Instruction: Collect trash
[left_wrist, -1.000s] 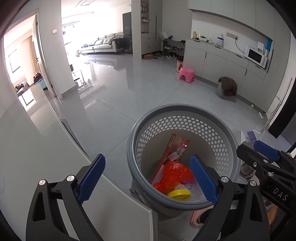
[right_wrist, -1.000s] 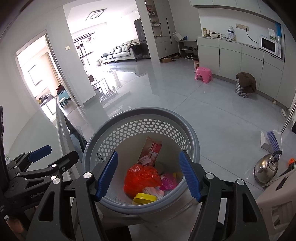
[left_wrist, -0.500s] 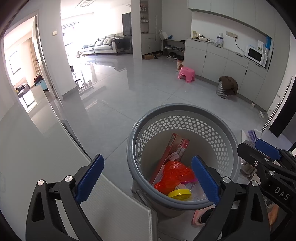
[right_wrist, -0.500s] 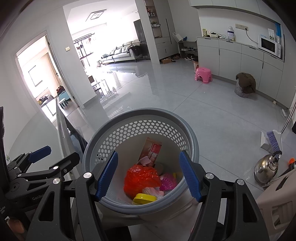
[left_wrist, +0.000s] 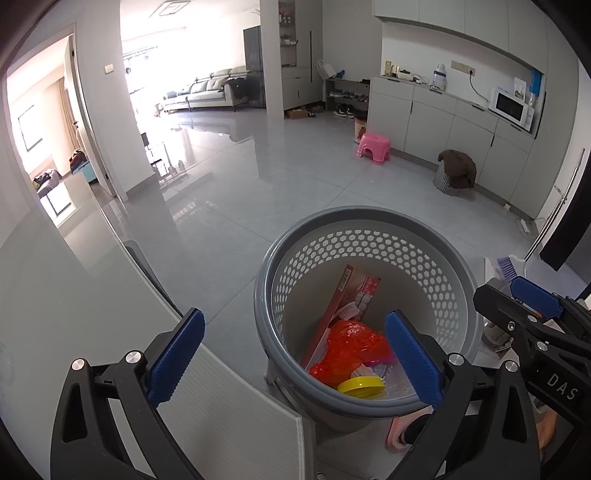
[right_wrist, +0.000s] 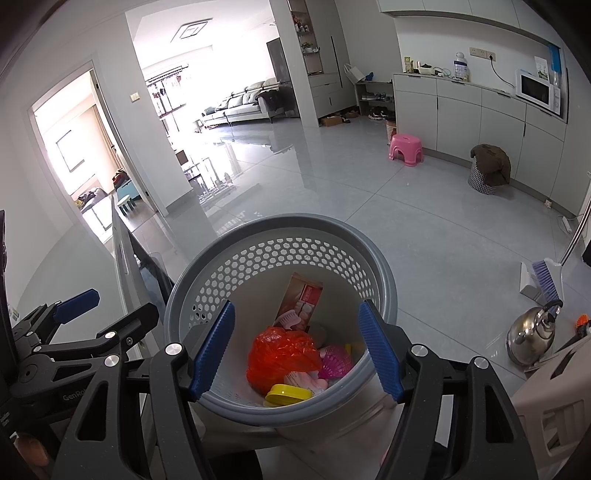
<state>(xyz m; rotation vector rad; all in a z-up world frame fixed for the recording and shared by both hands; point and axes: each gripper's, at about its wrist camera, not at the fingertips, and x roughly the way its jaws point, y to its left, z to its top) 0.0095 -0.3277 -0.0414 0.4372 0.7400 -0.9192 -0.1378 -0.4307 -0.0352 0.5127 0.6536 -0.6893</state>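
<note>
A grey perforated basket stands on the floor below both grippers. Inside it lie an orange plastic bag, a yellow lid, a red carton and a pink item. My left gripper hangs over the basket's left rim, its jaws opening with nothing between the pads. My right gripper is held above the basket mouth, open and empty. Each gripper shows at the edge of the other's view.
A white tabletop edge lies at the lower left. A steel kettle and a broom with dustpan stand to the right. Farther off are a pink stool and a cloth-covered bin by the cabinets.
The left gripper's jaws have spread slightly wider. Both hands and the basket's contents stay where they were.
</note>
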